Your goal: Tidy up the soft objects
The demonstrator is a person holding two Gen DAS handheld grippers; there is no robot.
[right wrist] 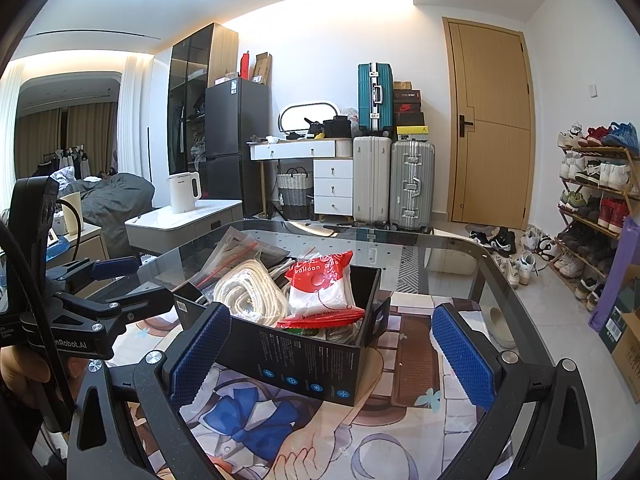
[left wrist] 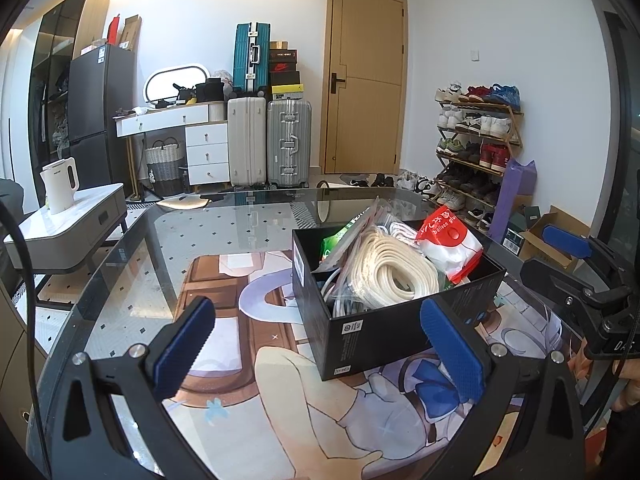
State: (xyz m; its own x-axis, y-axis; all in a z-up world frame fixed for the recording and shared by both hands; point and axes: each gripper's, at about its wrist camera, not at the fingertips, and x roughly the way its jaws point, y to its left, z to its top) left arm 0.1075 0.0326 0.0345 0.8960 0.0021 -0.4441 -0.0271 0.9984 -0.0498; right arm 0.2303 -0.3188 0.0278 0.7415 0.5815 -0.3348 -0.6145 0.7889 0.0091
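Both my claws are spread wide and holding nothing, left claw [left wrist: 316, 344] and right claw [right wrist: 332, 352] hovering near the black box [left wrist: 384, 320] on the desk [left wrist: 160, 248]. White rope coil [left wrist: 394, 272] and red-white bag [left wrist: 450, 250] sit inside it.

Black box [left wrist: 372, 332] with small blue round marks between the jaws, cream-white rope coil [left wrist: 394, 270] inside, red and white bag [left wrist: 450, 246] behind it, dark blue dotted pads [right wrist: 200, 354] on black left gripper [left wrist: 320, 344] and right gripper [right wrist: 332, 356], cartoon picture mat [right wrist: 412, 432] with blue bow under the jaws
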